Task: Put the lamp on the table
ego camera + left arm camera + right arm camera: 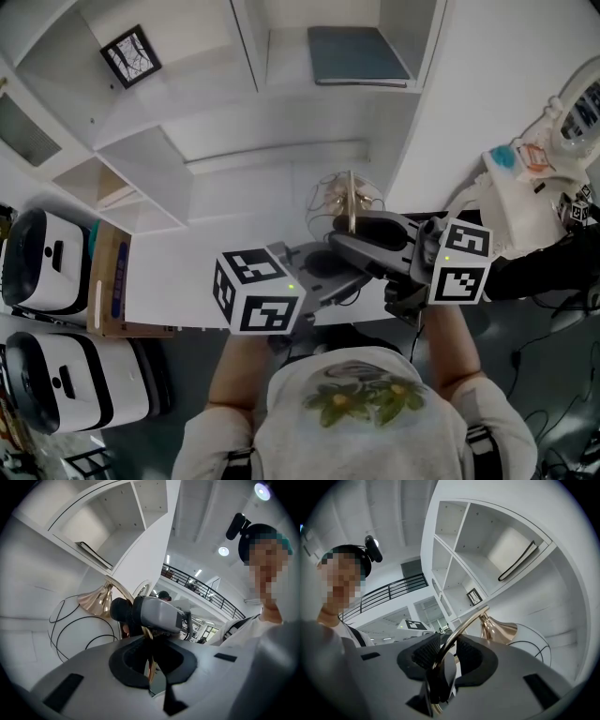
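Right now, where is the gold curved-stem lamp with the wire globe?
Head view centre: the lamp is clamped in the left tongs and right tongs, before the white shelf unit.

A white shelf unit (pixel 150 155) with open compartments is seen. A framed picture (pixel 131 56) is propped in an upper left compartment, and a flat blue-grey pad (pixel 361 54) is laid in one further right. Below it a white tabletop (pixel 244 202) is shown, with a cardboard box (pixel 108 277) placed at its left end.
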### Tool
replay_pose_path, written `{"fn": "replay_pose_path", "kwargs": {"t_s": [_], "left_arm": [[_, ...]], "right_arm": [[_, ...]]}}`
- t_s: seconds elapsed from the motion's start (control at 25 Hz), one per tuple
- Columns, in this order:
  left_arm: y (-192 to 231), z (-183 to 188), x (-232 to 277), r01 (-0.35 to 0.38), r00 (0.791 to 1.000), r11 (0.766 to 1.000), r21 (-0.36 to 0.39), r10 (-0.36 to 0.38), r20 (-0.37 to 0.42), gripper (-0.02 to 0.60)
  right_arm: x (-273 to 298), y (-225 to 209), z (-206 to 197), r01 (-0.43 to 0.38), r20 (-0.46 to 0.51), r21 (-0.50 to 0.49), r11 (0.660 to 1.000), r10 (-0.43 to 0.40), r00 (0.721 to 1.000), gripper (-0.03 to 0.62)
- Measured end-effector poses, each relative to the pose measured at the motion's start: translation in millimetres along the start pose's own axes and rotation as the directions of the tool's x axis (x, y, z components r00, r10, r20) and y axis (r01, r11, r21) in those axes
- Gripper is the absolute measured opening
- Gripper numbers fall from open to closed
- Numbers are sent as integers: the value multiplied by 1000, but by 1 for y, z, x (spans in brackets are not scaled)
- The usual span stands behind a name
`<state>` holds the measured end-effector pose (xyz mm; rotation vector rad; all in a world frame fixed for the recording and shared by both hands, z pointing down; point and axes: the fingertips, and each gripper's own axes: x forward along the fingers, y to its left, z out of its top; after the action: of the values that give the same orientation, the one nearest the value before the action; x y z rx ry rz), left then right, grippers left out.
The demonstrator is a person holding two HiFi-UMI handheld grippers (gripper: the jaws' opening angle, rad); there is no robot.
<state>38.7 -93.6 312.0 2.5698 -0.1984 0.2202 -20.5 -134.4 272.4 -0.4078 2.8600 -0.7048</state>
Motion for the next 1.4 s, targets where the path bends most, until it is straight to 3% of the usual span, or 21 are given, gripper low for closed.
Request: {"fn": "replay_pose_path", "kwargs": {"t_s": [1.4], "left_arm": [[95, 21, 9, -59, 998, 996, -64, 57, -37, 40]], "right_arm": [[32, -93, 7, 12, -55, 83, 996, -8, 998, 121]]}}
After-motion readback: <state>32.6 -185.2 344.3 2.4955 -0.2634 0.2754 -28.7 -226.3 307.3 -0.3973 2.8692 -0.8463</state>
